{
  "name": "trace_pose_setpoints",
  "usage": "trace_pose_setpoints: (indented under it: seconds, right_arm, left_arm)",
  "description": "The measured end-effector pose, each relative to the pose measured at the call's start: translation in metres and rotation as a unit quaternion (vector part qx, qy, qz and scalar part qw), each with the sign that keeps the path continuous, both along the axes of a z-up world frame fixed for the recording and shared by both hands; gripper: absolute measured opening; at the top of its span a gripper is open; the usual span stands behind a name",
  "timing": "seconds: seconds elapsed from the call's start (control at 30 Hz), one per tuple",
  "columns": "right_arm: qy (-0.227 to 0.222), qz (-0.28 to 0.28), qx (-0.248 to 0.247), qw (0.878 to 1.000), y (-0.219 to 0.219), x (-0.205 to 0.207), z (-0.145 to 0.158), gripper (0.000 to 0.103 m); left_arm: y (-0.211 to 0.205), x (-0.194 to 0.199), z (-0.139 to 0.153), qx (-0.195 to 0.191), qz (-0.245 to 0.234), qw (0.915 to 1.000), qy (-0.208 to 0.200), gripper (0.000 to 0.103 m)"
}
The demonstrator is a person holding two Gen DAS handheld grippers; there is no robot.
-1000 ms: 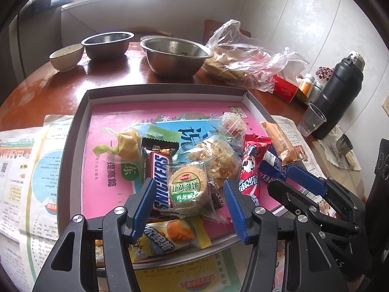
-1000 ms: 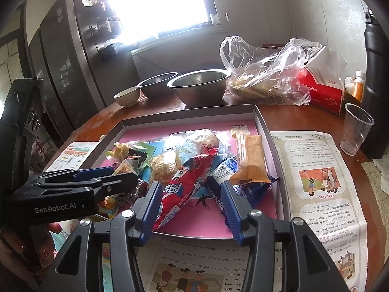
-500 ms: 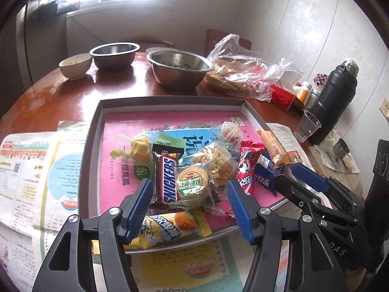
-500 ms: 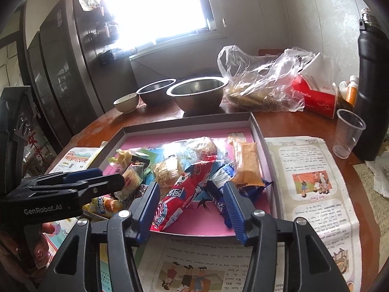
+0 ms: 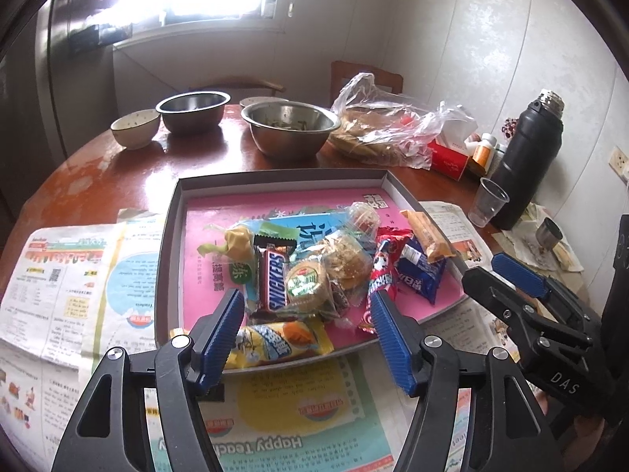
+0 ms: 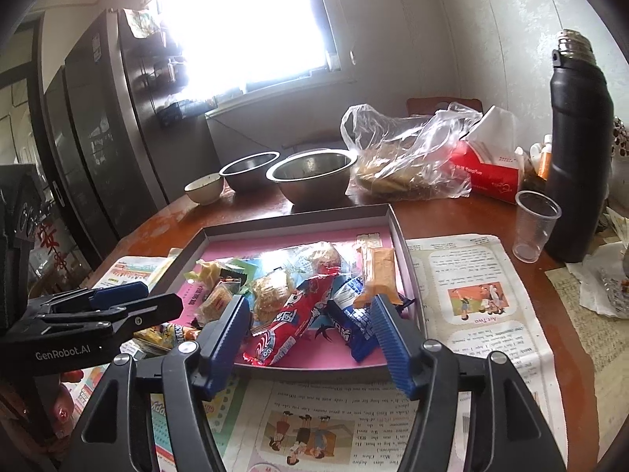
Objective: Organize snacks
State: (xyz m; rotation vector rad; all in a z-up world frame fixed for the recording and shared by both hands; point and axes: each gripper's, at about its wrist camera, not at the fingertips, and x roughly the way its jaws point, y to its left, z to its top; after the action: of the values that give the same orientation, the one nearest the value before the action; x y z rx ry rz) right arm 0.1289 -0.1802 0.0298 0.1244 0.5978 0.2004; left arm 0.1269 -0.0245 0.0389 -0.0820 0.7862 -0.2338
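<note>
In the left wrist view, the left gripper point(image 5: 306, 330) is seen with its jaws spread wide and nothing clamped; they have just been opening. Beyond the jaws lies the grey tray point(image 5: 169, 244), in which the snacks are heaped. A yellow packet point(image 5: 275, 344) is seen in the gap between the blue pads point(image 5: 220, 334), untouched by them. Just past it, a Snickers bar point(image 5: 275, 283) and a round biscuit pack point(image 5: 306, 285) are found, with a red wrapper point(image 5: 379, 271) off the right-hand jaw. The right gripper point(image 5: 491, 271) is seen to the right of the jaws.

In the right wrist view, the right gripper point(image 6: 310, 334) is likewise held open and empty, its jaws having just been opening. The red wrapper point(image 6: 295, 322) and a blue packet point(image 6: 352, 322) are framed between the pads, without contact. An orange bar point(image 6: 379, 273) lies beyond the right-hand jaw. The left gripper point(image 6: 157, 301) is seen to the left.
</note>
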Motion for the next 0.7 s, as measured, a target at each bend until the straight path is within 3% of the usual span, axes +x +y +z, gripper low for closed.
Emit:
trace_pose_setpoints:
  seconds: [0.23,0.7]
  right_arm:
    - [-0.011,-0.006,-0.001,1.0,-0.002,-0.018,0.005,0.069]
    - [-0.021,-0.023,-0.015,0.999,0.003,-0.063,-0.001,0.079]
  left_arm:
    - [-0.006,-0.022,-0.001,0.001,-0.001,1.0,-0.005,0.072]
    - [-0.013,-0.066,-0.031,0.007,0.006,0.9996,0.028,0.077]
